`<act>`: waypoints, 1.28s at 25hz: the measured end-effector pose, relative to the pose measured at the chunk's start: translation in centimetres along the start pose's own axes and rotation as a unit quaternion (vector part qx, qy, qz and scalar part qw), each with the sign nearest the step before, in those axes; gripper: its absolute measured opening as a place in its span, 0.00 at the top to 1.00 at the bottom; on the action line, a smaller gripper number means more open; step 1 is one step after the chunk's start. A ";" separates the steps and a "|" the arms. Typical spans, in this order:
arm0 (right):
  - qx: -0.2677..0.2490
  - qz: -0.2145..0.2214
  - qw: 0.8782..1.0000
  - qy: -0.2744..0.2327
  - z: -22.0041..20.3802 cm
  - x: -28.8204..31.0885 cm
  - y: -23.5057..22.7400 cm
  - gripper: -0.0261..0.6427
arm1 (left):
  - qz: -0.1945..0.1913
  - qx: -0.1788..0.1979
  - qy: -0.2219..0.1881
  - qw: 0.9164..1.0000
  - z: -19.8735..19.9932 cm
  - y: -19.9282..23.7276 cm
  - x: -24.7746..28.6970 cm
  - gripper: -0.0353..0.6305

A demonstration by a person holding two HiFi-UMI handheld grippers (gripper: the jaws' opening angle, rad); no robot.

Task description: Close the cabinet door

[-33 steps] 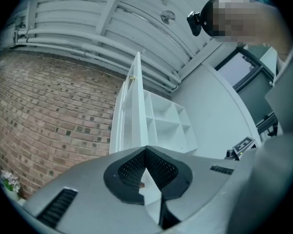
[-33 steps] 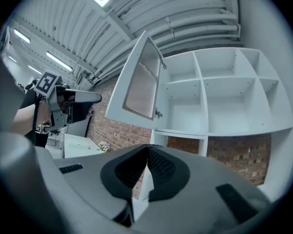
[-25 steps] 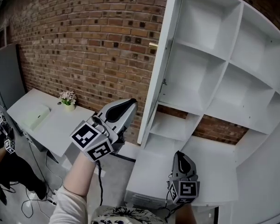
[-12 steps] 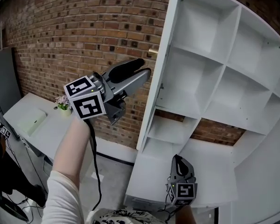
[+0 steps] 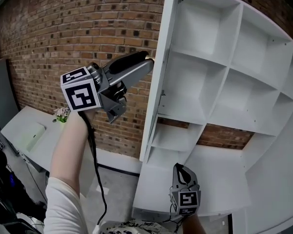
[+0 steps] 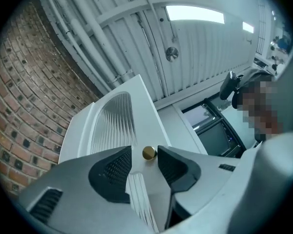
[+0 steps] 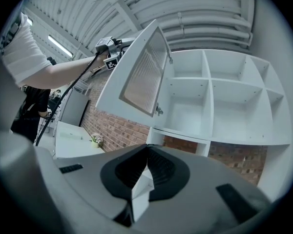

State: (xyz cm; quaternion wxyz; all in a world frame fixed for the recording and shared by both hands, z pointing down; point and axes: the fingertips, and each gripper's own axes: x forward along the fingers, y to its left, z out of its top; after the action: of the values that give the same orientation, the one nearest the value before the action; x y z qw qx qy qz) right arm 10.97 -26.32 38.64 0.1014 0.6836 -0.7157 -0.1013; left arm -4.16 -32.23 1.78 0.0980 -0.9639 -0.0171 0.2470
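The white cabinet door [image 5: 158, 72] with a ribbed glass pane stands wide open, edge-on to me in the head view, beside the open white shelves [image 5: 224, 72]. My left gripper [image 5: 147, 62] is raised to the door's outer edge. In the left gripper view its jaws are open, with the small brass knob [image 6: 149, 153] between them and neither pad touching it. My right gripper [image 5: 181, 168] rests low over the white lower cabinet top [image 5: 156, 179], shut; a thin white sliver shows between its pads. The right gripper view shows the door [image 7: 136, 77] swung out from the shelves.
A brick wall [image 5: 78, 28] runs behind the door. A white desk [image 5: 29, 130] with a small flower pot [image 5: 62, 114] stands at the left, with cables on the floor below. A person in dark clothes [image 7: 31, 106] stands at the left of the right gripper view.
My left gripper has risen from waist height up to the door's knob, tilted upward, and its jaws have gone from shut to open. The right gripper has stayed put.
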 end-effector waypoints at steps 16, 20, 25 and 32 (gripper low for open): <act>0.046 -0.052 0.997 0.015 -1.8 -1.1 0.1 0.95 | -0.068 0.054 0.042 0.995 0.4 -2.4 1.0 0.80; 0.055 -0.044 0.997 0.013 -3.3 -0.4 -2.4 0.95 | -0.055 0.085 0.063 0.993 -1.3 -2.8 3.6 0.80; 0.059 -0.032 0.998 0.014 -4.6 -0.3 -6.0 0.95 | -0.035 0.140 0.070 0.987 -2.8 -4.1 7.2 0.80; 0.043 -0.029 0.999 -0.002 -4.4 0.4 -12.2 0.95 | -0.027 0.183 0.083 0.979 -4.9 -5.3 11.5 0.80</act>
State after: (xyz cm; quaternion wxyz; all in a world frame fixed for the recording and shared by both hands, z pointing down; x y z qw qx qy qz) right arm 23.94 -27.25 39.43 0.0678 0.7072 -0.6997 -0.0746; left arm 8.36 -26.96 1.59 0.2808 -0.9459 0.0110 0.1624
